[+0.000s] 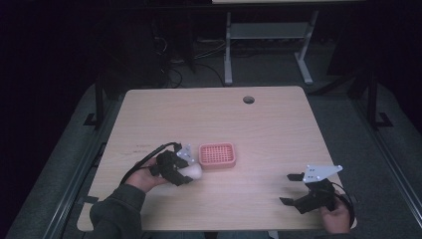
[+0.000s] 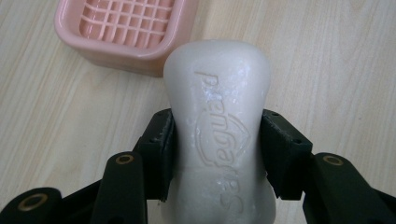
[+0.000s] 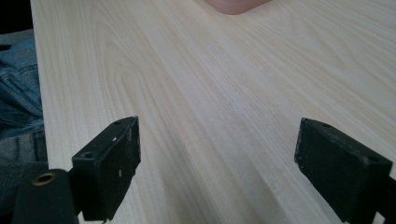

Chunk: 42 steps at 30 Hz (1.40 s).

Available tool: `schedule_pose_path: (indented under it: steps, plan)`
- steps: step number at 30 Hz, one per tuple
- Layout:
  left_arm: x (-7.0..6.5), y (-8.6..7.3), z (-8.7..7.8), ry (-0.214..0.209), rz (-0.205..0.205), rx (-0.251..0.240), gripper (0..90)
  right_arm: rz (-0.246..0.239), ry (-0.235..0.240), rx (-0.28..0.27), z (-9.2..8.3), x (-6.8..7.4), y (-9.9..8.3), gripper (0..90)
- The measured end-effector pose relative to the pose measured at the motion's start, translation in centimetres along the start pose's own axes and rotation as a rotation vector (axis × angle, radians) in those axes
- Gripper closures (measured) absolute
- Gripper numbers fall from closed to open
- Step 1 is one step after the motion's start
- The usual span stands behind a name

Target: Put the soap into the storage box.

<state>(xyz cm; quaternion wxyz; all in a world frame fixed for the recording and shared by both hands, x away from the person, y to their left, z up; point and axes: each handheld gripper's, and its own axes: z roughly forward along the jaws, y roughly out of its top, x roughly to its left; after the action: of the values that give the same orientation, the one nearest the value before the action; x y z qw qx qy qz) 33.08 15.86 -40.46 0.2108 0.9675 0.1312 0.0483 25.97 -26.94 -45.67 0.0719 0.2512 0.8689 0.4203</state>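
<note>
A white bar of soap (image 2: 219, 126) with raised lettering is clamped between the two black pads of my left gripper (image 2: 217, 149). In the high view that left gripper (image 1: 186, 172) holds the soap (image 1: 193, 171) just left of a pink soap dish (image 1: 217, 155) with a grid insert. The dish (image 2: 126, 30) lies close ahead of the soap in the left gripper view. My right gripper (image 1: 290, 189) rests near the table's front right, its jaws wide apart with nothing between them (image 3: 217, 158). A pink edge of the dish (image 3: 236, 5) shows far ahead of it.
The light wooden table (image 1: 278, 129) has a round cable hole (image 1: 248, 99) near its far edge. A sleeve and jeans (image 3: 16, 93) lie beyond the table's near edge. Another table's legs (image 1: 268, 45) and cables stand on the dark floor behind.
</note>
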Motion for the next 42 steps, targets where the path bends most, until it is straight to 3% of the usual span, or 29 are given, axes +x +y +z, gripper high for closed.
schedule_pose_path:
  steps: [10, 42]
  plan:
    - [0.3, 1.2, 0.2, -0.005, 0.025, 0.005, 49.3, -0.001, 0.003, -0.013, -0.1, 0.0, 0.0, 14.1]
    - [2.8, 3.7, 0.5, -0.031, 0.025, -0.014, 49.3, 0.009, -0.002, -0.021, -0.3, -0.2, -0.3, 14.1]
